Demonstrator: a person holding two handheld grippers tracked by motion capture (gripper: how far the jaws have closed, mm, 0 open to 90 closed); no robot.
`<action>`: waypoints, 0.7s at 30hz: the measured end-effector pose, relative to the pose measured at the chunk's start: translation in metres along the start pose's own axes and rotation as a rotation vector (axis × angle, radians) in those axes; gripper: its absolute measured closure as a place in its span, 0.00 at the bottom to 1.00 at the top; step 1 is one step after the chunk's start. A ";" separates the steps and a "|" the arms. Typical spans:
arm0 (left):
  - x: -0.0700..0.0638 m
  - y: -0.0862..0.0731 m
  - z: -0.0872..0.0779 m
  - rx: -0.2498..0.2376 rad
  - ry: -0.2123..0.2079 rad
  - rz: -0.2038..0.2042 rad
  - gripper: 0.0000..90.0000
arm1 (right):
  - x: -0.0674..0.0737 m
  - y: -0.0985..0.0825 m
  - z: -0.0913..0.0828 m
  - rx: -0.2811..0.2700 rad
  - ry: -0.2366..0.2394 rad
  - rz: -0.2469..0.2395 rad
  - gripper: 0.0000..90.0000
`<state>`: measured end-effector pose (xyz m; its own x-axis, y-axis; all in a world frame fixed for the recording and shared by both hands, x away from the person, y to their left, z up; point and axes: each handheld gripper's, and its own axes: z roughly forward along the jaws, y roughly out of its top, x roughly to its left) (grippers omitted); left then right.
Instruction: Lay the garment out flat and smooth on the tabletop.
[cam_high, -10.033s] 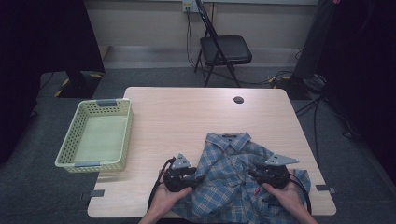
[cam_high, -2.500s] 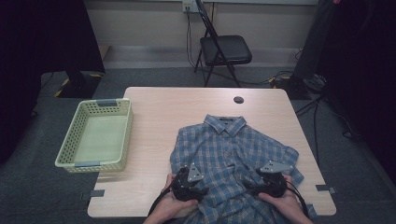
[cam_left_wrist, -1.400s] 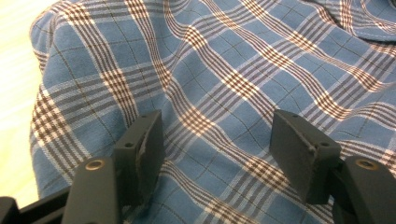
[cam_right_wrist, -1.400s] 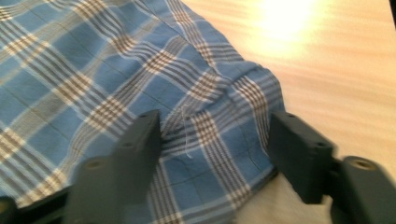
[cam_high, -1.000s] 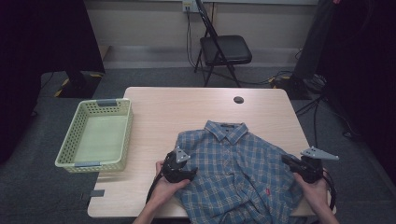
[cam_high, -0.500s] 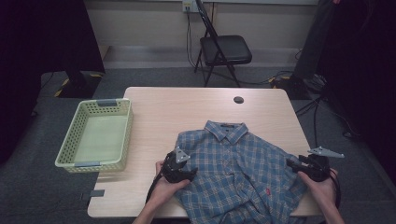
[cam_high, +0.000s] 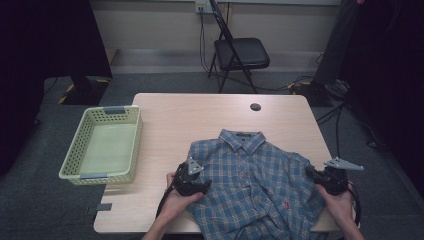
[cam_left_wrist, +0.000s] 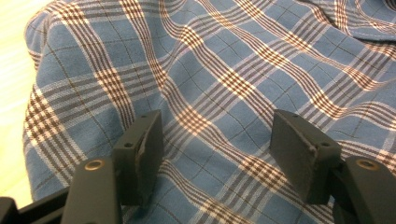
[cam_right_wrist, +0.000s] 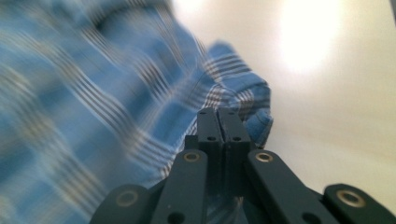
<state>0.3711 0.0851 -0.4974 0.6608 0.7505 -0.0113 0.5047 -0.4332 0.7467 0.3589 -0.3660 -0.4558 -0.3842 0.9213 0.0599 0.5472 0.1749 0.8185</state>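
Note:
A blue plaid shirt (cam_high: 255, 185) lies spread front-up on the table (cam_high: 200, 115), collar toward the far side. My left gripper (cam_high: 204, 184) rests at the shirt's left edge. In the left gripper view it (cam_left_wrist: 217, 140) stands open, both pads low over the plaid cloth (cam_left_wrist: 224, 70) with nothing pinched. My right gripper (cam_high: 310, 171) is at the shirt's right edge. Its jaws (cam_right_wrist: 223, 114) have just been closing and now stand together, with a fold of the shirt's edge (cam_right_wrist: 243, 100) caught at their tips.
A pale green plastic basket (cam_high: 70, 150) sits at the table's left edge. A small black disc (cam_high: 255, 106) lies near the far edge. A black folding chair (cam_high: 240, 52) stands behind the table. Bare tabletop lies beyond the collar and between basket and shirt.
The shirt has gone from bunched at the front edge to spread flat. My right gripper has moved out to the shirt's right edge and sunk slightly. The left gripper has kept still for the last second.

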 end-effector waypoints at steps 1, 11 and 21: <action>0.000 0.000 0.000 0.001 0.001 0.000 0.38 | 0.006 0.006 -0.005 -0.029 0.023 -0.005 0.99; 0.000 0.000 0.000 0.000 0.001 0.000 0.38 | 0.099 0.056 -0.015 -0.164 0.253 -0.145 0.99; 0.000 0.000 0.000 -0.002 0.000 -0.003 0.38 | 0.207 0.038 0.055 0.034 0.440 -0.327 0.89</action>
<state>0.3714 0.0852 -0.4976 0.6592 0.7518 -0.0139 0.5055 -0.4295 0.7483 0.3411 -0.1494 -0.4437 -0.8087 0.5866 0.0449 0.3684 0.4455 0.8160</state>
